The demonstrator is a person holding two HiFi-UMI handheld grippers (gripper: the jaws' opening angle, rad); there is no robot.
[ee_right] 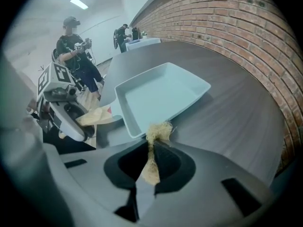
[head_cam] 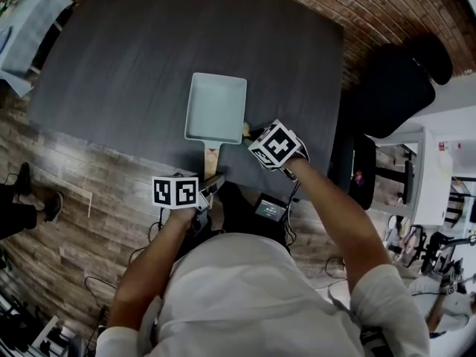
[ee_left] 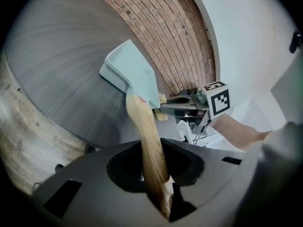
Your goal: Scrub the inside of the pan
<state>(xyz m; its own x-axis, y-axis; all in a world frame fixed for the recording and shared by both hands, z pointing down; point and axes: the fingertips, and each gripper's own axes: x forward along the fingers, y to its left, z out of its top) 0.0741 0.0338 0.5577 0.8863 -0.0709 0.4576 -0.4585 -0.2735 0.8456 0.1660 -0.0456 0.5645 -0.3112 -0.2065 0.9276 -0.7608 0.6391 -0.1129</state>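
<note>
— Left tool [ee_left: 156,186] first, since it sits closest to me: its jaws are clamped on the pale wooden handle [ee_left: 144,136] of the pale blue-green rectangular pan [head_cam: 216,106], which lies flat on the dark grey bench [head_cam: 126,65].

— And the other one?

— My right tool [ee_right: 152,150] is pinched on a tan fibrous scrubbing wad [ee_right: 157,130]. It points steeply down at the pan's near right corner, beside the handle joint.

— Is the wad inside yet?

— No. It hangs just outside the near wall, and I cannot tell whether it brushes the rim. The inside looks bare, so I judge I am at the approach, with the scrubbing itself not under way.

— Next move?

— Lift the wad over the low wall, press it onto the pan's floor, and work it across and into the corners. That needs a firm left grip, because a light pan would likely skate or twist about its handle once I push.
</note>
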